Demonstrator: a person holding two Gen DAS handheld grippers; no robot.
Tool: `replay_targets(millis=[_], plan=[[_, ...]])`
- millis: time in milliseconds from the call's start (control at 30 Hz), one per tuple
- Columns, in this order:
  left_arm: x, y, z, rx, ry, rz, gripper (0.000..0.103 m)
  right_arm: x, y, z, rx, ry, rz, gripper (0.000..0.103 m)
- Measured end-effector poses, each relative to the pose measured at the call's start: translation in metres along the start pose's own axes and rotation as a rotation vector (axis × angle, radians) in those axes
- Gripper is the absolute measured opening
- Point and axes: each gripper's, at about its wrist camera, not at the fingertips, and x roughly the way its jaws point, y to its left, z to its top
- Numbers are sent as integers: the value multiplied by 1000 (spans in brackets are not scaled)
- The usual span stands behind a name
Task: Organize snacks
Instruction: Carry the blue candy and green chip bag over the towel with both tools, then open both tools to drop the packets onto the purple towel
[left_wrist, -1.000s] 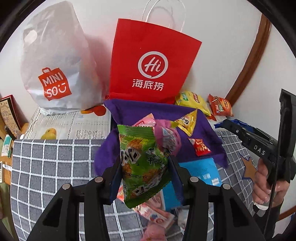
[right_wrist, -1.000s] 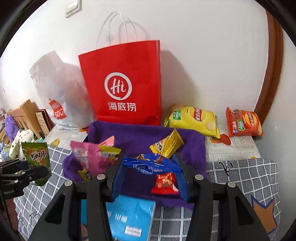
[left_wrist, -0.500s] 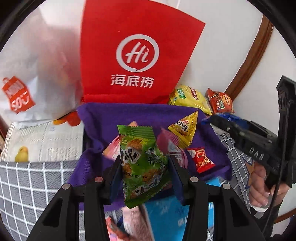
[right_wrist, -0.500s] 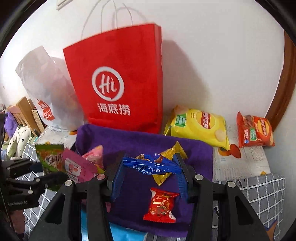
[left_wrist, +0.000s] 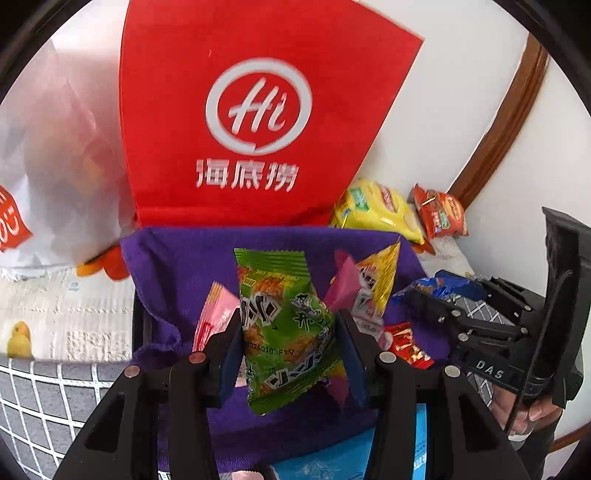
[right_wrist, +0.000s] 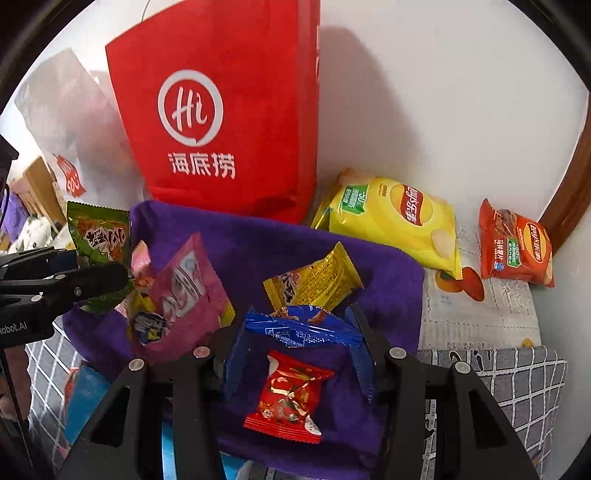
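Observation:
My left gripper (left_wrist: 286, 332) is shut on a green snack packet (left_wrist: 284, 325), held upright over the purple cloth basket (left_wrist: 177, 258). The right gripper (right_wrist: 299, 328) is shut on a blue snack packet (right_wrist: 299, 326), lying flat between its pads above the same purple basket (right_wrist: 240, 236). In the basket lie a pink packet (right_wrist: 177, 295), a yellow packet (right_wrist: 314, 282) and a small red packet (right_wrist: 288, 398). The right wrist view shows the left gripper (right_wrist: 107, 275) with the green packet (right_wrist: 99, 240) at the basket's left edge. The left wrist view shows the right gripper (left_wrist: 439, 295) at the basket's right side.
A red paper bag (left_wrist: 258, 110) stands against the wall behind the basket, a white plastic bag (left_wrist: 48, 166) to its left. A yellow chip bag (right_wrist: 391, 221) and an orange-red chip bag (right_wrist: 517, 247) lie at the back right. A light blue packet (left_wrist: 332, 458) lies on the grey checked cloth (right_wrist: 517, 384).
Both grippers have come forward and down over the purple basket, each still gripping its packet. The red bag and basket now look larger and closer.

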Motion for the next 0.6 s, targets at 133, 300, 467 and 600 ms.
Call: replay_targets(millis=[133, 300, 467, 600], plan=[[-2, 9, 2, -28, 5, -55, 46, 8, -4, -1, 30, 15, 16, 50], [-2, 16, 2, -64, 20, -121, 46, 20, 0, -4, 36, 37, 15, 50], [-1, 14, 1, -59, 28, -116, 46, 24, 8, -5, 10, 40, 2, 51], [2, 11, 1, -50, 38, -98, 46, 25, 12, -6, -23, 46, -36, 52]])
